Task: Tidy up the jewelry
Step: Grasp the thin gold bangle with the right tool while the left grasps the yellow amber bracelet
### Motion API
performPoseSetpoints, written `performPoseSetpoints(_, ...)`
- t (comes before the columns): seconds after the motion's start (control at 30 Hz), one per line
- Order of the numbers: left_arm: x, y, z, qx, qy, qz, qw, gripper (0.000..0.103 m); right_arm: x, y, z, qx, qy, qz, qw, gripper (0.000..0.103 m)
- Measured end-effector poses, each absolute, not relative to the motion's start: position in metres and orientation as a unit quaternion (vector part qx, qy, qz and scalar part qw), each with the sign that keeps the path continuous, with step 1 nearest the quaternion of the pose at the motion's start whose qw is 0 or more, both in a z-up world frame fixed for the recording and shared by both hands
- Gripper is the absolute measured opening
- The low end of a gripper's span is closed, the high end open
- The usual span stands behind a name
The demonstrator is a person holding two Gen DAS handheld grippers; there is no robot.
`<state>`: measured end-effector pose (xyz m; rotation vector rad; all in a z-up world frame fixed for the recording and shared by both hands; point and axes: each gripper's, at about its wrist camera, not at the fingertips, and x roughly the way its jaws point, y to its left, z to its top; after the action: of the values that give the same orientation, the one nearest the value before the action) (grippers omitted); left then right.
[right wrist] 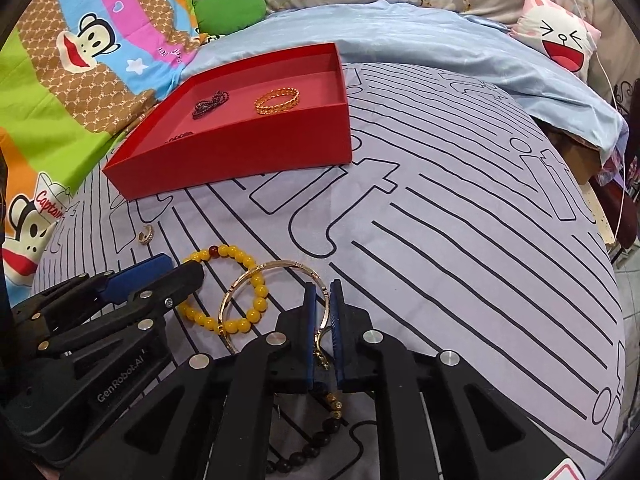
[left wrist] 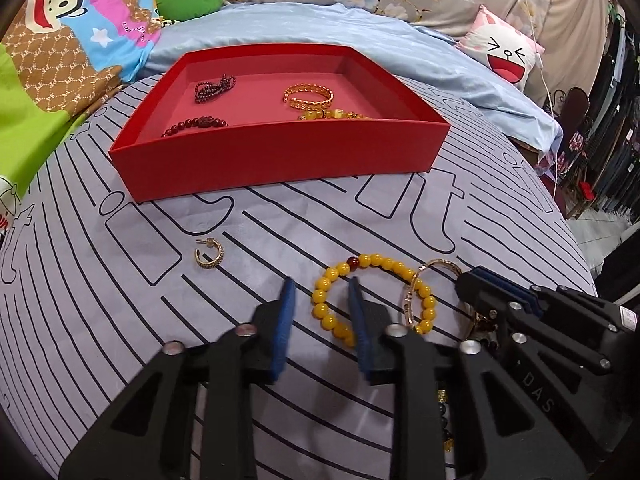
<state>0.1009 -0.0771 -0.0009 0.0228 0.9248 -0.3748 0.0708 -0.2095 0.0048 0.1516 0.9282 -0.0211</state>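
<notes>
On the bed, near edge: left tongs (left wrist: 320, 286), blue pads apart, straddling the near-left arc of the yellow bracelet (left wrist: 372, 294); one pad inside the loop, one outside, not pressing on the beads, so released. Right tongs (right wrist: 322, 292), just beside, clenched on the thin gold bangle (right wrist: 272, 276), whose rim runs between the pads; the bangle's far arc overlaps the yellow bracelet. A dark bead strand (right wrist: 316, 436) lies under the right tongs.

Left of the bracelet, apart from it: small gold hoop earring (left wrist: 209, 258), lying alone on the striped sheet (left wrist: 400, 224).

Toward the far edge of the sheet: red tray (left wrist: 272, 156), open. Contents: dark bead strand, bunched, far left (left wrist: 212, 88); red bead bracelet, near left (left wrist: 192, 125); gold woven cuff, far right (left wrist: 308, 96); amber bead bracelet, near right, partly hidden by the tray wall (left wrist: 332, 115).
</notes>
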Motion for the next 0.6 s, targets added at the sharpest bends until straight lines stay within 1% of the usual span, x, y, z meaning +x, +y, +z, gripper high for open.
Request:
performPoseSetpoints(0.07,0.101,-0.077,-0.001,0.011,0.443,-0.179,0.879,0.014,0.071,-0.209,0.005,0.071,0.446,-0.011,0.892,0.009)
performPoseSetpoints(0.13,0.102,-0.076,-0.002,0.011,0.442,-0.175,0.880,0.008,0.072,-0.208,0.005,0.066,0.446,-0.014,0.892,0.006)
performPoseSetpoints(0.2,0.102,-0.074,-0.001,0.008,0.442,-0.175,0.880,0.008,0.071,-0.208,0.005,0.066,0.447,-0.014,0.892,0.004)
performPoseSetpoints(0.43,0.098,-0.061,0.003,-0.008,0.445,-0.171,0.879,0.007,0.062,-0.209,0.019,0.071,0.432,-0.013,0.899,0.004)
performPoseSetpoints(0.6,0.091,-0.042,0.017,-0.022,0.437,-0.165,0.884,0.007,0.055,-0.215,0.036,0.081,0.415,-0.012,0.906,0.004)
